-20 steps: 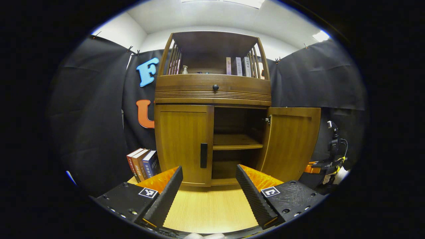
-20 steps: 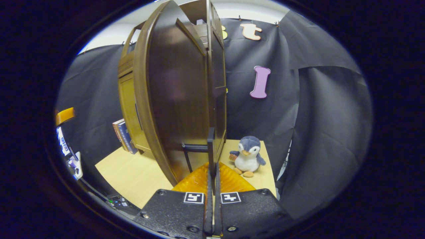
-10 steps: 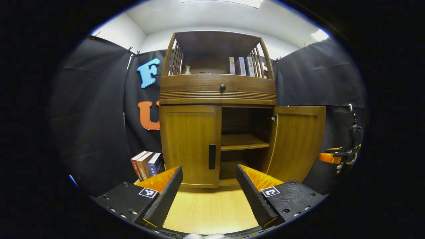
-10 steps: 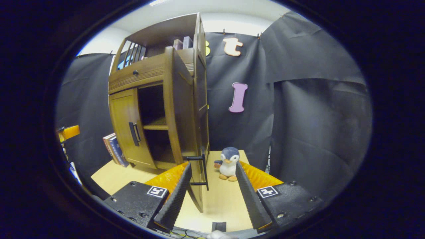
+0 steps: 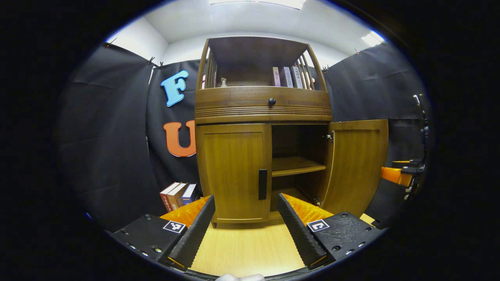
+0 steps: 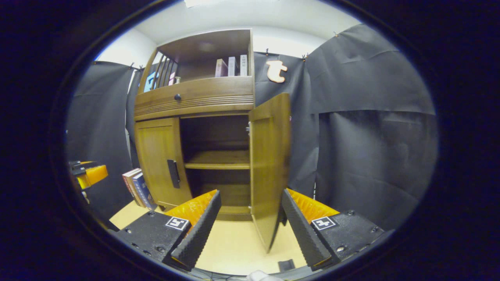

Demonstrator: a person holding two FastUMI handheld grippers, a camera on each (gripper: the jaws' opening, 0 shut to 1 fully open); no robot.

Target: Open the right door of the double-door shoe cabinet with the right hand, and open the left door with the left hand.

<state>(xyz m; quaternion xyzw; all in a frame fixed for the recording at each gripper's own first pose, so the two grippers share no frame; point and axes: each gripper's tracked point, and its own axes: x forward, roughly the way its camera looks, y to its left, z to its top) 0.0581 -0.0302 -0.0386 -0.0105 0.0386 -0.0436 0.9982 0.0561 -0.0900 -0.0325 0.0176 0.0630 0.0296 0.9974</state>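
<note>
Both tongs are spread wide and hold nothing: the left tongs (image 5: 246,218) hang over the pale, grainy wood counter (image 5: 246,249) in front of the cabinet (image 5: 262,105), and the right tongs (image 6: 250,218) sit near the right door (image 6: 269,168). That flat brown wood door stands tall and swung out, its edge facing the right tongs. The left door (image 5: 234,171) is shut, with a dark upright bar handle (image 5: 263,184); book spines nearby are too small to read.

shoe cabinet (image 5: 234,171): satin brown wood | table (image 5: 246,249): pale matt woodgrain | wall: matt cloth
</note>
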